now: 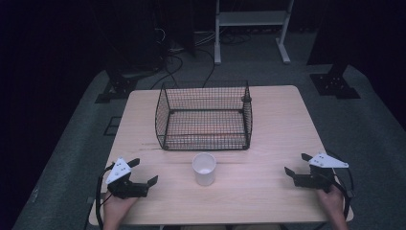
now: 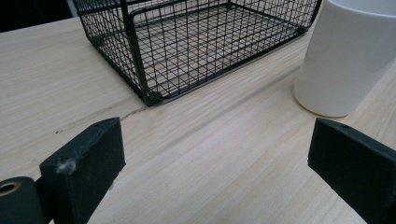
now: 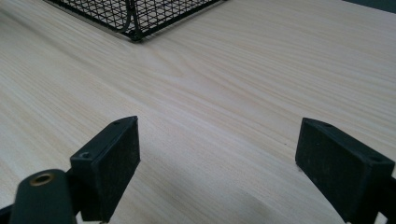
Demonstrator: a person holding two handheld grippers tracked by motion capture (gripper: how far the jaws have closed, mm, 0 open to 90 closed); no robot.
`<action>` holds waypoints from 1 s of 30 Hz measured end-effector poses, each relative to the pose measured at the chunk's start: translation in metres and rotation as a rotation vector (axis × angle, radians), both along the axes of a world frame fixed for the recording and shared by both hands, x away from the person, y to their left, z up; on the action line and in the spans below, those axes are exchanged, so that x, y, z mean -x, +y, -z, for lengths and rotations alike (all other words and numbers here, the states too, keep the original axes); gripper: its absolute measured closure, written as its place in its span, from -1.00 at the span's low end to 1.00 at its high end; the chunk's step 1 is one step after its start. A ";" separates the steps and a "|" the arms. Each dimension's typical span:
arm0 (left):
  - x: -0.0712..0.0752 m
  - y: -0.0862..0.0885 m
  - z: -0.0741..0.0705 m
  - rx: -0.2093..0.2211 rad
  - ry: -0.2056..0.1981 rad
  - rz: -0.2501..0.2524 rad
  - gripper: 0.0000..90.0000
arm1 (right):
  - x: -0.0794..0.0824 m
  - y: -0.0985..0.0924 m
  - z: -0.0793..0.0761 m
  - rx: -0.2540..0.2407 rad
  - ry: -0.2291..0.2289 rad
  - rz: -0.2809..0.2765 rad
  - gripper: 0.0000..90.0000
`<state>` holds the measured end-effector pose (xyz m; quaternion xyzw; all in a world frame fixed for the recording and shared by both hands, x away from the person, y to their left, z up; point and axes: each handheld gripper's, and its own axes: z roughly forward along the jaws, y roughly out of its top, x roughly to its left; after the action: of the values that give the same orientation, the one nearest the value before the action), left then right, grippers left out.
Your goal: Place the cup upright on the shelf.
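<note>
Nothing moved yet: cup (image 1: pixel 204 168) stands outside the basket (image 1: pixel 203 117); your left gripper (image 1: pixel 142 176) and right gripper (image 1: pixel 296 164) gape empty.

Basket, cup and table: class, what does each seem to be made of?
Basket: thin black wire mesh, probably coated metal, see-through grid.
Cup: smooth matt white, plastic or paper; the look leaves it open.
Table: pale wood or wood-look laminate, with visible grain lines.

Spread jaws above table (image 3: pixel 224 93), basket (image 3: pixel 135 16) corner beyond
</note>
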<state>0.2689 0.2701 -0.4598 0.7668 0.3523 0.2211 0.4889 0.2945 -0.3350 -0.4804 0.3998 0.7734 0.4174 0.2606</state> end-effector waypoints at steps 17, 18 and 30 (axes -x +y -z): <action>0.001 -0.015 -0.010 -0.010 -0.012 0.070 -0.94 | -0.001 0.000 0.000 0.007 0.003 0.003 -0.71; 0.001 -0.017 -0.011 -0.010 -0.009 0.077 -0.96 | -0.001 0.000 0.000 0.008 0.004 0.004 -0.71; -0.002 -0.035 -0.025 -0.034 -0.024 0.138 -0.96 | -0.001 0.001 0.000 0.015 0.005 0.005 -0.71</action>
<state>0.2708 0.2348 -0.4345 0.7949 0.2887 0.2019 0.4940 0.2953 -0.3337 -0.4807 0.4010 0.7761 0.4098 0.2627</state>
